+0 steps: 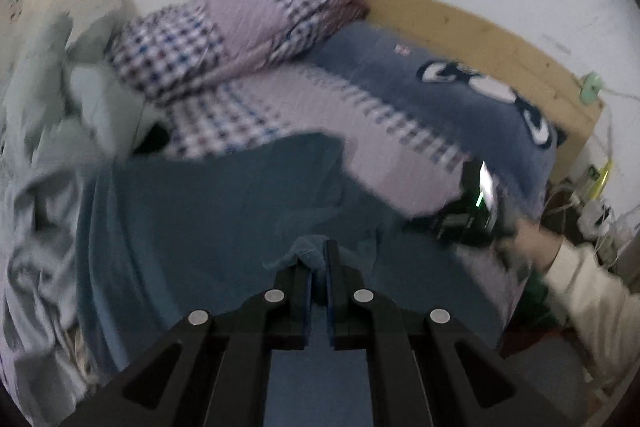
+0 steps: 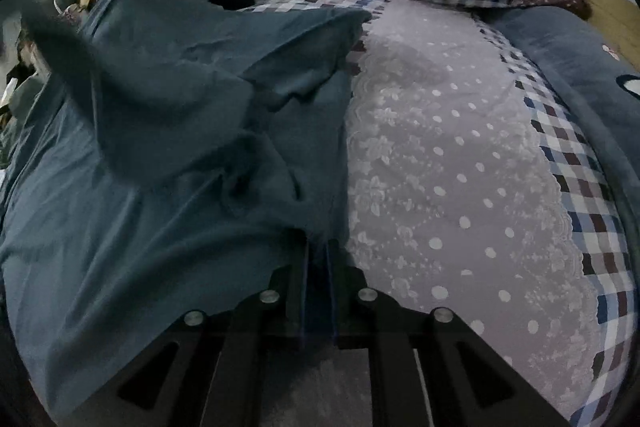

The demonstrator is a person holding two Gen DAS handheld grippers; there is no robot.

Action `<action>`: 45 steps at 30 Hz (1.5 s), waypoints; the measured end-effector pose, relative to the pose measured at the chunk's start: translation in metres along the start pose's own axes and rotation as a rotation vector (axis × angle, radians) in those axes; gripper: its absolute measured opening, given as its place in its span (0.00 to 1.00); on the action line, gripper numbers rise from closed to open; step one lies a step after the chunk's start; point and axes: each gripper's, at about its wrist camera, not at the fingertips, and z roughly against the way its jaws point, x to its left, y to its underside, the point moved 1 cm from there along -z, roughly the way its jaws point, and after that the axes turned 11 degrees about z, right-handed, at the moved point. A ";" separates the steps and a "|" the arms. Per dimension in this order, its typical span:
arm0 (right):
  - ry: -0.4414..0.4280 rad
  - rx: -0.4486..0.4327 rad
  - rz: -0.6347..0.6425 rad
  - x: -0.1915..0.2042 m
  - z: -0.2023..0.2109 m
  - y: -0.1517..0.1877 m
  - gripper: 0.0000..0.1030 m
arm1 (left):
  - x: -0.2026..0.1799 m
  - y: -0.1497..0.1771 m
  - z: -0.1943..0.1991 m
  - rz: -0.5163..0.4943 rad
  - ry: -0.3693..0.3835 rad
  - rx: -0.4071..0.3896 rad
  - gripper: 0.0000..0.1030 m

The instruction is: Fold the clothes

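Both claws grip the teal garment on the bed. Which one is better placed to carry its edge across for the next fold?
Probably the left claw: it pinches a raised tuft of the teal garment, with flat cloth ahead. The right claw grips beside a bunched, already folded-over part, near the dotted quilt.

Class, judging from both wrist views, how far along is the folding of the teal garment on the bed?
Done: the teal garment lies spread on the bedspread. In hand: the left gripper and the right gripper each pinch a piece of it, and one part is already raised and doubled over. Left: no neat fold shows yet; the cloth is bunched and creased, so the folding itself remains.
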 end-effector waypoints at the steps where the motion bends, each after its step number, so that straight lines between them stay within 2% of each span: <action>1: -0.008 0.006 0.003 -0.001 0.002 0.000 0.08 | 0.004 0.008 0.002 0.006 0.002 0.001 0.04; 3: -0.022 0.021 0.007 -0.005 0.006 -0.002 0.09 | 0.010 0.019 0.007 0.020 0.015 -0.007 0.04; 5: -0.030 -0.007 -0.018 -0.014 0.016 -0.011 0.12 | 0.015 0.024 0.012 0.030 0.029 -0.023 0.04; 8: -0.044 -0.061 -0.082 -0.028 0.030 -0.029 0.28 | 0.022 0.029 0.020 0.041 0.056 -0.048 0.04; 9: -0.050 -0.087 -0.118 -0.034 0.034 -0.039 0.37 | 0.025 0.030 0.021 0.045 0.068 -0.053 0.04; 10: -0.055 -0.112 -0.154 -0.041 0.037 -0.048 0.41 | 0.027 0.031 0.021 0.050 0.078 -0.052 0.04; 13: -0.052 -0.154 -0.232 -0.056 0.033 -0.080 0.45 | 0.032 0.035 0.018 0.055 0.102 -0.040 0.04; 16: -0.052 -0.160 -0.319 -0.077 0.013 -0.117 0.46 | 0.034 0.040 0.015 0.039 0.114 -0.034 0.04; 20: -0.051 -0.095 -0.350 -0.095 -0.027 -0.157 0.46 | 0.043 0.042 0.012 0.050 0.132 -0.032 0.04; 24: -0.031 -0.013 -0.306 -0.098 -0.064 -0.182 0.46 | 0.058 0.044 0.006 0.070 0.128 -0.030 0.04; 28: 0.003 0.054 -0.268 -0.102 -0.091 -0.188 0.46 | 0.072 0.043 -0.005 0.084 0.099 -0.015 0.04; 29: 0.012 0.071 -0.258 -0.102 -0.098 -0.190 0.45 | 0.076 0.042 -0.008 0.089 0.090 -0.008 0.04; 30: 0.019 0.087 -0.248 -0.103 -0.104 -0.191 0.35 | 0.079 0.041 -0.011 0.093 0.082 -0.001 0.04; 31: 0.011 0.095 -0.234 -0.103 -0.108 -0.193 0.10 | 0.083 0.040 -0.014 0.095 0.071 0.006 0.04; 32: 0.004 0.103 -0.219 -0.103 -0.112 -0.195 0.06 | 0.086 0.038 -0.015 0.094 0.061 0.009 0.04; 35: 0.031 0.102 -0.165 -0.104 -0.110 -0.204 0.05 | 0.093 0.033 -0.018 0.084 0.036 0.006 0.04; 41: 0.104 0.033 -0.195 -0.132 -0.080 -0.227 0.04 | 0.103 0.018 -0.007 0.031 -0.013 -0.054 0.04; 45: 0.138 0.046 -0.195 -0.145 -0.080 -0.233 0.04 | 0.113 0.015 0.004 0.048 0.017 -0.095 0.04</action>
